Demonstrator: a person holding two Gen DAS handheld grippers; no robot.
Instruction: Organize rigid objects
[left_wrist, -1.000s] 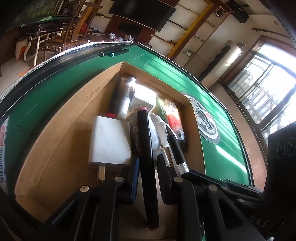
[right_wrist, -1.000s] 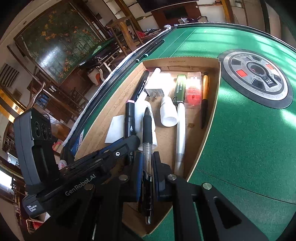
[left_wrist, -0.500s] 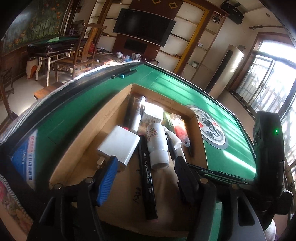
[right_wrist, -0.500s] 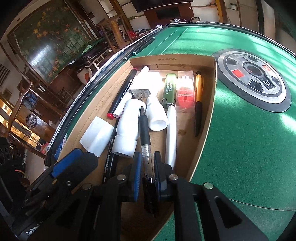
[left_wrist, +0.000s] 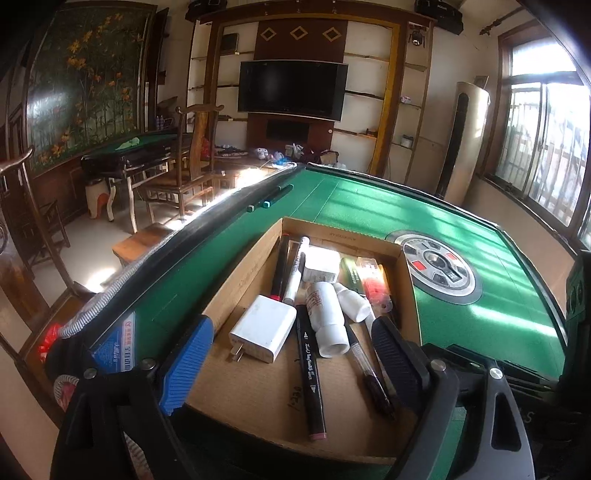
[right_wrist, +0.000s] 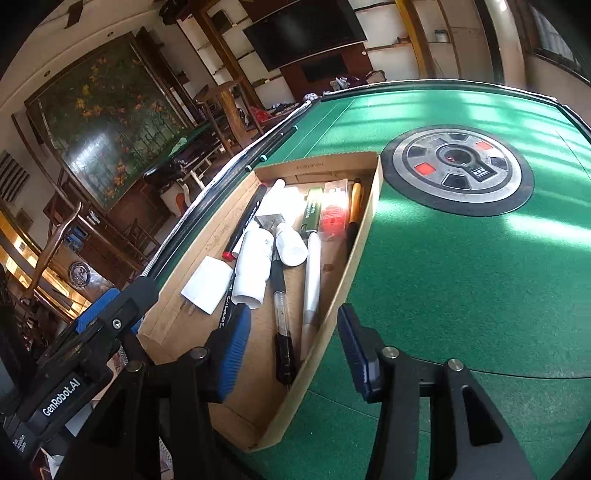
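A shallow cardboard tray (left_wrist: 251, 266) (right_wrist: 364, 218) on the green table holds a white charger (left_wrist: 264, 332) (right_wrist: 207, 284), a black marker with a pink end (left_wrist: 310, 380), a white bottle (left_wrist: 327, 317) (right_wrist: 255, 269), a clear black-grip pen (left_wrist: 369, 373) (right_wrist: 281, 317), a silver pen (right_wrist: 311, 277) and more pens. My left gripper (left_wrist: 291, 365) is open and empty above the tray's near end. My right gripper (right_wrist: 291, 354) is open and empty, astride the tray's near right wall.
A round grey control panel (left_wrist: 437, 267) (right_wrist: 458, 164) sits in the middle of the green table (right_wrist: 461, 277). Two dark markers (left_wrist: 271, 197) lie by the table's black left rim. Chairs and another table stand beyond on the left.
Both grippers have opened and pulled back and up. The left one let go of the black marker and the right one let go of the clear pen; both lie in the tray.
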